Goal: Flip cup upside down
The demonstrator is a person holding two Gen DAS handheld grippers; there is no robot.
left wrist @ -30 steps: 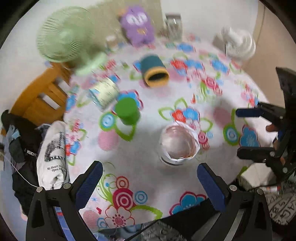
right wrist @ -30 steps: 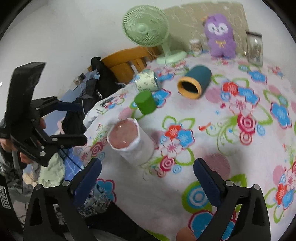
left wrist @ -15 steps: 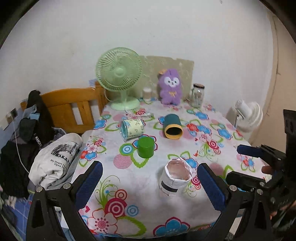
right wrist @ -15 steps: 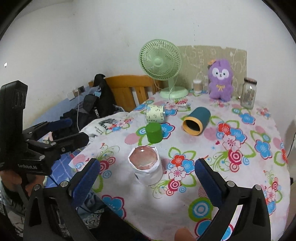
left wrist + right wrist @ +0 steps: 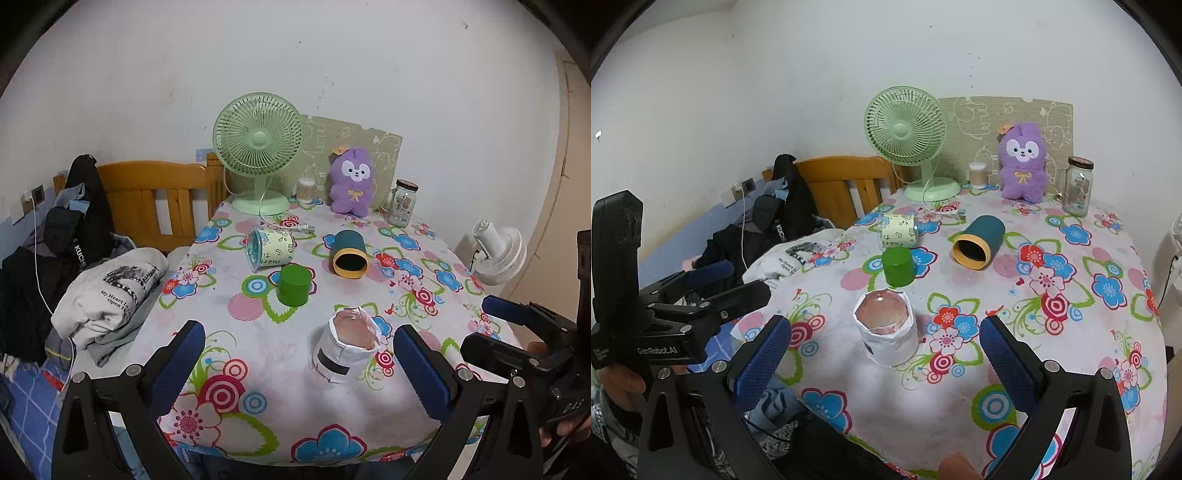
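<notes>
So far nothing of the flip looks done — the white paper-wrapped cup (image 5: 345, 347) stands mouth-up near the front edge of the flowered table (image 5: 280, 417), with the green cup (image 5: 293, 285) just behind it already bottom-up and the teal cup with the yellow rim (image 5: 350, 254) and the pale printed cup (image 5: 271, 249) lying on their sides farther back. Both claws — left gripper (image 5: 295, 363) and right gripper (image 5: 884, 363) — are spread wide, hold nothing and sit short of the white cup, so the grasp, turn and set-down all remain.

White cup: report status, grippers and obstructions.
Left gripper open, right gripper open, both empty. White cup upright, mouth up, untouched. Green cup close behind it.
</notes>
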